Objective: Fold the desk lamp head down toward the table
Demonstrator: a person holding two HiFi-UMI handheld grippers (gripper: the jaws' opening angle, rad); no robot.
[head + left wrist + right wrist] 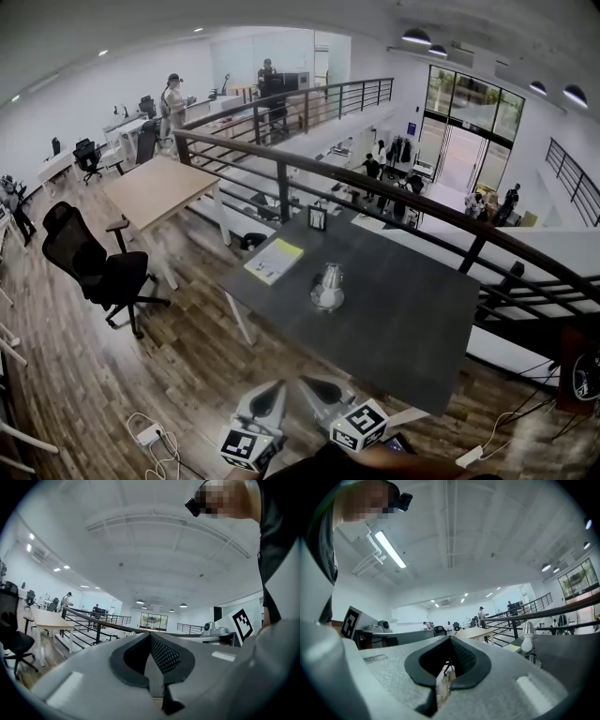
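The desk lamp (328, 289), small and silver with a pale bulb, stands upright in the middle of the dark table (412, 319). In the right gripper view the lamp (528, 638) rises at the right, well beyond the jaws. Both grippers hang low at the near side of the table, short of its edge and well apart from the lamp. My left gripper (267, 398) (150, 637) is shut with nothing in it. Beside it, my right gripper (325, 389) (450, 640) is shut and empty too. Both point level.
A yellow-green book (274, 260) lies at the table's left corner and a small frame (317, 217) stands at its far edge. A black railing (394, 192) runs behind the table. A black office chair (94, 267) and a wooden desk (159, 187) stand to the left.
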